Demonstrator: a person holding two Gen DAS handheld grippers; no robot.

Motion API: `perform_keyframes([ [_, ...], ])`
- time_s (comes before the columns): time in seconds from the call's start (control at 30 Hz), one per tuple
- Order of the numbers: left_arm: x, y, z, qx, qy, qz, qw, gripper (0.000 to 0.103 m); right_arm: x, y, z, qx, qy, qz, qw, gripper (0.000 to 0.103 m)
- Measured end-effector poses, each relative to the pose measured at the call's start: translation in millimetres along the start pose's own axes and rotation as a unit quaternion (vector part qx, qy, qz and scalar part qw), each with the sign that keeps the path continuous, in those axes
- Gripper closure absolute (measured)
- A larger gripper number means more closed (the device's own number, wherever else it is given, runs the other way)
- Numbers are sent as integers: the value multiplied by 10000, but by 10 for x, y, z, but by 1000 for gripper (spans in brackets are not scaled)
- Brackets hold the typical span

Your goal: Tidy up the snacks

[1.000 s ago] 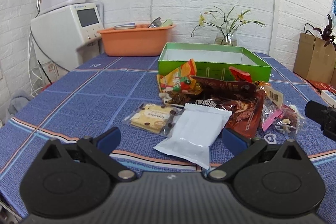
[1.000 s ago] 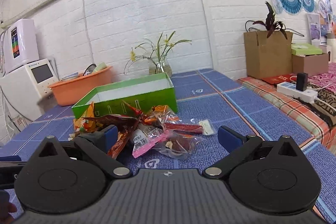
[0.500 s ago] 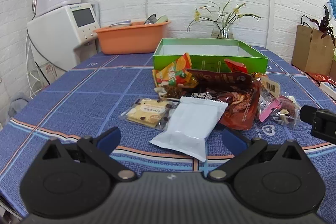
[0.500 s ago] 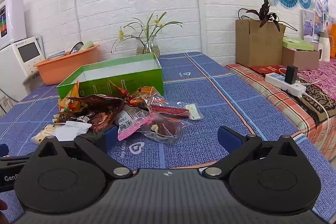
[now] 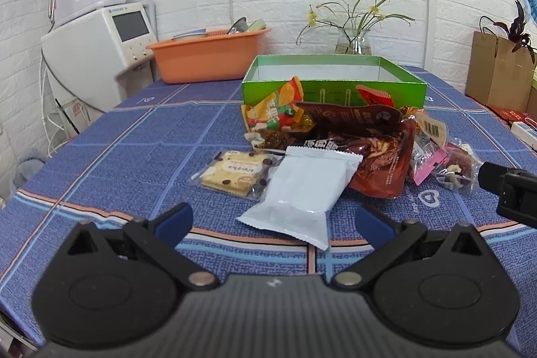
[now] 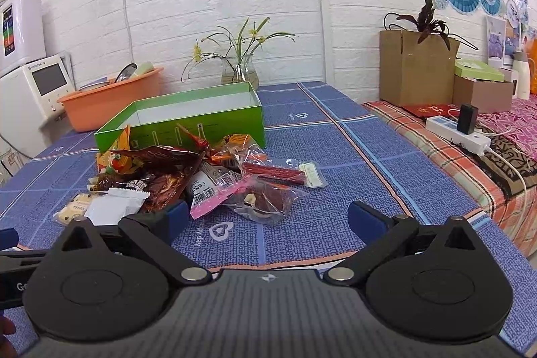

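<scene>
A pile of snack packets lies on the blue tablecloth in front of an open green box, which also shows in the right wrist view. Nearest my left gripper is a white packet, with a biscuit packet to its left and a brown bag behind. My left gripper is open and empty, just short of the white packet. My right gripper is open and empty, near a clear packet of dark snacks and a pink-edged packet.
An orange basin and a white appliance stand at the back left. A glass vase of flowers is behind the box. A cardboard box with a plant and a power strip sit on the right.
Both grippers have drawn back and risen a little, so the pile sits lower and farther in both views. The snacks have not moved. Both grippers stay open.
</scene>
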State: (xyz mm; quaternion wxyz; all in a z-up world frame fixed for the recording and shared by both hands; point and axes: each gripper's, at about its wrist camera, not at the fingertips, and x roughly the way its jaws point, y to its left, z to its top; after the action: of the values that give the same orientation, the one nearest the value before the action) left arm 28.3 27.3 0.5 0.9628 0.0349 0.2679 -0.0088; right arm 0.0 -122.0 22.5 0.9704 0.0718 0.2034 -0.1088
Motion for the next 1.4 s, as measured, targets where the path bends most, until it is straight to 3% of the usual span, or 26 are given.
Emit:
perform_keyframes([
  [0.1,-45,63,-23,15,-95,-107,9999,0,-40,-21,12,-85,-80,59,9999,0],
  [0.2,-167,218,-100,93,-425,-385,9983,0,-168,-89,43,-413,-499,375,9972,0],
  [0.3,-168,346,-71,63,-526,-255,9983,0,-291,-171,61,-697,-1133,606,9892,0],
  [0.47,37,531,128,58,-523,-82,9986,0,-254,-195,203,-1328,-1268,957,9783,0],
  [0.6,255,733,269,81,-469,-405,9980,0,-152,-147,252,-1871,-879,1366,9688,0],
  [0.73,467,899,453,-416,-209,-357,9983,0,22,-93,271,-2253,-416,1754,9575,0],
  [0.9,831,958,555,-847,432,-335,9949,0,370,-96,314,-2241,43,1818,9574,0],
  [1.1,1113,865,521,-649,866,-182,9940,0,753,-177,246,-2181,777,1921,9537,0],
  [1.2,1182,787,528,-471,923,-260,9943,0,845,-225,204,-2163,854,1821,9554,0],
  [1.4,1300,673,534,-240,1127,-911,9892,1,927,-219,185,-2250,935,1831,9524,0],
])
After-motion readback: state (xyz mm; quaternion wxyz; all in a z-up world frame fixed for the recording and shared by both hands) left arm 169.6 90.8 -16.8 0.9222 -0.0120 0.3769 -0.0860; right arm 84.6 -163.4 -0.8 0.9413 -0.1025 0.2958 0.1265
